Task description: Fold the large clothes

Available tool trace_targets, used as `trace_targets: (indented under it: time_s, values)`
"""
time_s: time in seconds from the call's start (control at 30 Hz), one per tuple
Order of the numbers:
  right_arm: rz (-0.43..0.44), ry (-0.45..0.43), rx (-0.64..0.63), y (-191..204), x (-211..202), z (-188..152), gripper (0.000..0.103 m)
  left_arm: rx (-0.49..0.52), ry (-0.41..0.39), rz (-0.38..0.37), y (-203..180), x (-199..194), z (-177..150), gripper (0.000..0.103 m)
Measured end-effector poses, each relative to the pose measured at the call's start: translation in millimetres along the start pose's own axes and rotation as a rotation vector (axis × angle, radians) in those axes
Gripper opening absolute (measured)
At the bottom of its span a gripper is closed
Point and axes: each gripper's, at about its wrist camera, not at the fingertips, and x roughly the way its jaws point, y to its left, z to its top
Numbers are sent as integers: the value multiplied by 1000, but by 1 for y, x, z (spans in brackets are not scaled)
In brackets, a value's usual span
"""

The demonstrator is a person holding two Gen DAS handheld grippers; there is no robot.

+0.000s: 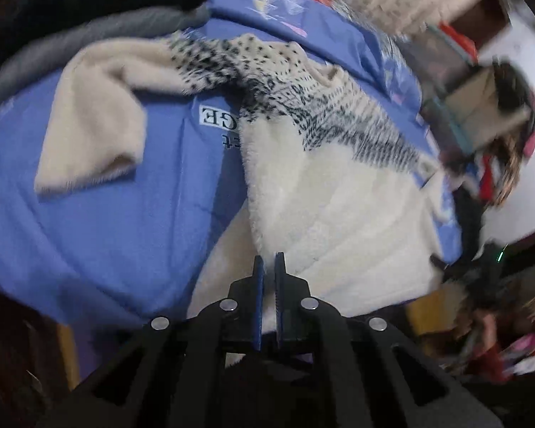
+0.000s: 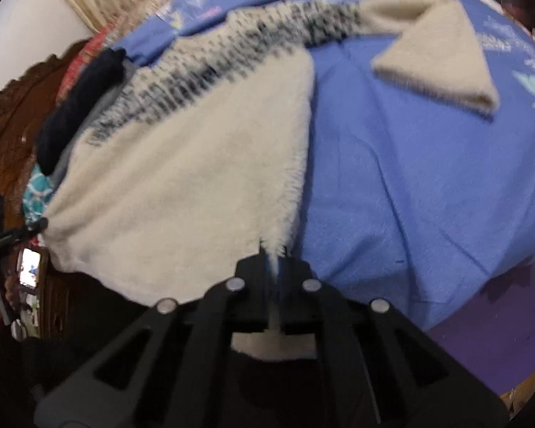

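A cream fuzzy sweater (image 1: 339,196) with a black speckled band across the chest lies spread on a blue bedsheet (image 1: 125,214). One sleeve (image 1: 96,114) lies folded on the sheet to its left. My left gripper (image 1: 269,267) sits at the sweater's bottom edge, its jaws nearly together with cream fabric showing in the thin gap. In the right wrist view the same sweater (image 2: 182,185) fills the left half, with its sleeve (image 2: 435,60) at the upper right. My right gripper (image 2: 273,255) is shut on the sweater's lower corner, and cloth runs back between its fingers.
Dark and grey clothes (image 1: 89,10) are piled at the sheet's far left, and a dark garment (image 2: 78,107) lies beside the sweater. A carved wooden headboard (image 2: 14,125) stands behind. Blurred household clutter (image 1: 481,117) is beyond the bed's right edge. Purple cloth (image 2: 481,339) lies under the sheet's near edge.
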Motion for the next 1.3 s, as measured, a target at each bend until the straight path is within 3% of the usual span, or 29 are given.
trace_targets:
  time_s: [0.13,0.23,0.3,0.37,0.43,0.47,0.6,0.73,0.83,0.97,1.03,1.1,1.23,1.3]
  values:
    - [-38,-86,-23,-6,-57,4,3,-68,20,-3,12,4,-9,24]
    - [-98,-17,-16,-19,-48,-2,4,-99,60,19,21,24,-17,24]
    - [-128,77,-20,-25,-25,-10,12,-100,51,13,18,27,-17,25]
    - [-210,98,-11,-34,-20,-16,42,-64,11,33,10,19,-9,25]
    - [-167,2,80,-48,-37,-11,63,-9,-21,72,1,11,8,28]
    - [-113,-69,137,-56,-49,-4,65,17,-23,84,-5,12,20,32]
    - [-17,-184,198,-62,-64,35,65,79,4,82,-27,37,74,63]
    - [43,-198,184,-46,-51,67,65,184,47,76,-55,86,119,67]
    - [73,-185,165,-36,-33,89,65,136,86,83,-52,121,147,68]
    - [62,-166,162,-40,-14,113,65,81,112,156,-34,148,166,68]
    - [34,-162,182,-53,-9,123,65,31,86,156,-22,151,172,66]
    - [-15,-183,225,-72,-13,126,65,-10,44,161,-11,147,178,29]
    - [-239,-264,320,-117,-29,128,65,-94,-29,161,10,132,189,29]
    - [-286,-263,356,-137,-29,128,65,-105,-20,156,15,133,190,29]
